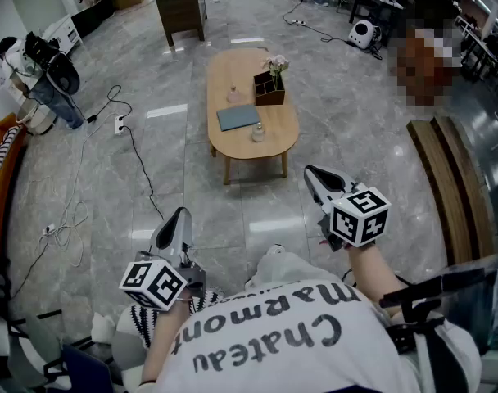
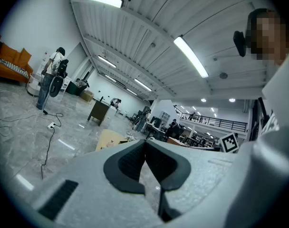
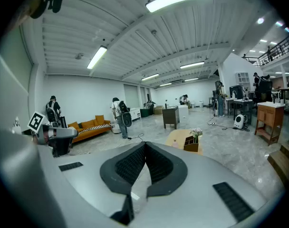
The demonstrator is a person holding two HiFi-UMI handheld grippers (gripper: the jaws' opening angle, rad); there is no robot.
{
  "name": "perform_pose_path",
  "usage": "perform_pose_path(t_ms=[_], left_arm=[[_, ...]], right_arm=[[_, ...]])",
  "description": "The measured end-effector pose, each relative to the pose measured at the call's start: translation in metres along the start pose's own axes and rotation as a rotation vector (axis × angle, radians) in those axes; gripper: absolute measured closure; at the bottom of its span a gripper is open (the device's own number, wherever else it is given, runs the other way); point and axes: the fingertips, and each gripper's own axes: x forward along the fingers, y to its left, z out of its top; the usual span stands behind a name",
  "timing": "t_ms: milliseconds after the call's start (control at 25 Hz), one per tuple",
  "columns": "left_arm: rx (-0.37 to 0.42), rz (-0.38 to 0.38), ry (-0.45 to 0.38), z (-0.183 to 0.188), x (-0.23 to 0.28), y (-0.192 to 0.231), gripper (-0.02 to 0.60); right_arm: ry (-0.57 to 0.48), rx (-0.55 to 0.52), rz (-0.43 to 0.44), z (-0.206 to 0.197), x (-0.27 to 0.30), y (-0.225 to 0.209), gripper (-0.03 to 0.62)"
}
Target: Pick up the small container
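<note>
Left hand-held gripper (image 1: 178, 218) and right hand-held gripper (image 1: 316, 177): jaws pressed together, both empty; small container (image 1: 258, 133) stood on the oval surface (image 1: 278, 137), well ahead; judged best: step closer, spread 1 pair of jaws early, grip it upright.
</note>
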Motion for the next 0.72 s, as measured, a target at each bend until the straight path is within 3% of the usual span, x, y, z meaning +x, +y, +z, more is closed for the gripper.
perform_pose_path(t_ms=[360,720], left_arm=[[0.013,-0.011,0.02,0.002,0.005,-0.003,0.566],[-0.04,0.017,0.022,-0.004,0.032,0.015,0.566]], right_arm=[[-0.006,0.01,0.003,0.001,0.006,-0.001,0.58],[0.017,0.087,-0.005,-0.007,0.035,-0.027,0.58]])
